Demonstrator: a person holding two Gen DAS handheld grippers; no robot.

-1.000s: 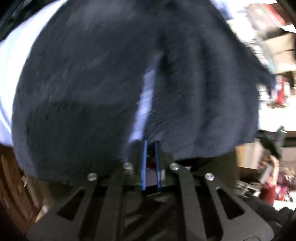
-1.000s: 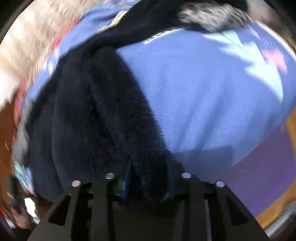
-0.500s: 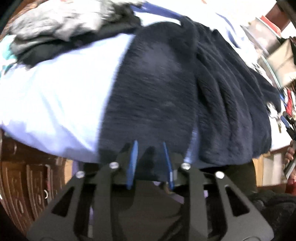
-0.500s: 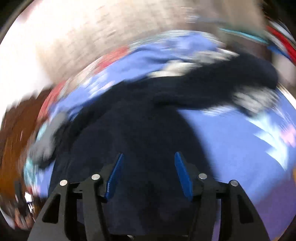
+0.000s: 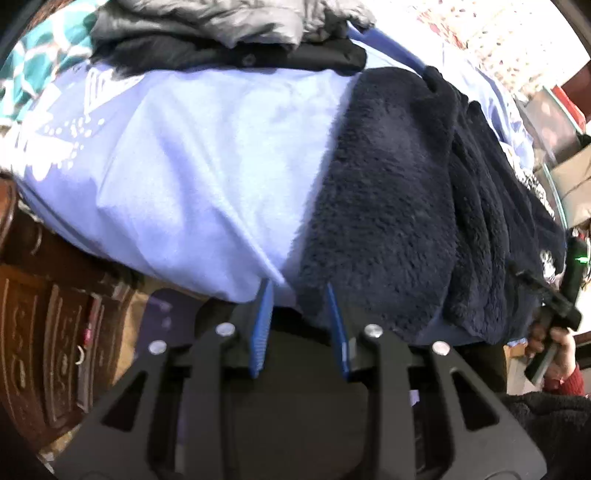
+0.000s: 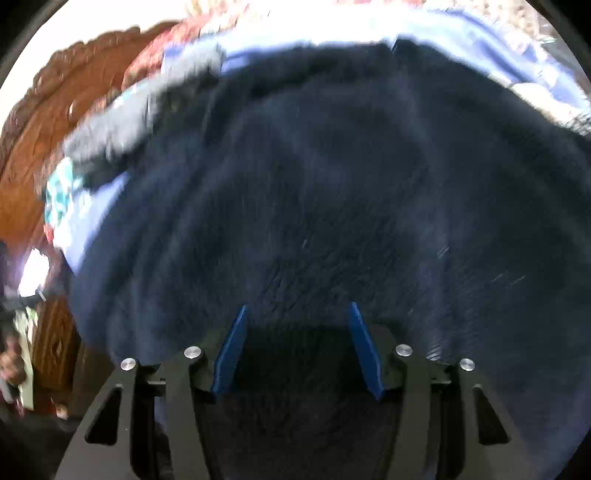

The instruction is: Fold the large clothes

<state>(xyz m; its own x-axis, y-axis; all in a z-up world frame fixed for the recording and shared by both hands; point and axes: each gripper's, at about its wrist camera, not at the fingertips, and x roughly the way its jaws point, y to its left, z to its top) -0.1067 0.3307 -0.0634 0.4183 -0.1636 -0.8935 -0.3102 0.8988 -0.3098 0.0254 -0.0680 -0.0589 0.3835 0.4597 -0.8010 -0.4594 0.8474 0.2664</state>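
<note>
A dark navy fleece garment point(image 5: 399, 206) lies spread on a lavender bed sheet point(image 5: 207, 166), its near edge hanging over the side of the bed. My left gripper point(image 5: 297, 295) hovers at that near edge where sheet and fleece meet. Its blue pads stand apart and hold nothing. In the right wrist view the same fleece point(image 6: 332, 184) fills nearly the whole blurred picture. My right gripper point(image 6: 297, 306) is above it, open, and its pads press on nothing. At the far right of the left wrist view a person's hand point(image 5: 561, 350) holds the other gripper's handle.
A pile of grey and black clothes point(image 5: 229, 29) sits at the far side of the bed. A teal patterned cloth point(image 5: 37, 62) lies beside it. Carved dark wood furniture point(image 5: 48, 332) stands at the left, also visible as a wooden frame point(image 6: 44, 122). Boxes and clutter point(image 5: 569, 173) are at the right.
Both grippers were shut on folds of the fleece and have let go. The left one backed off to the bed's edge. The right one swung and rolled over the garment.
</note>
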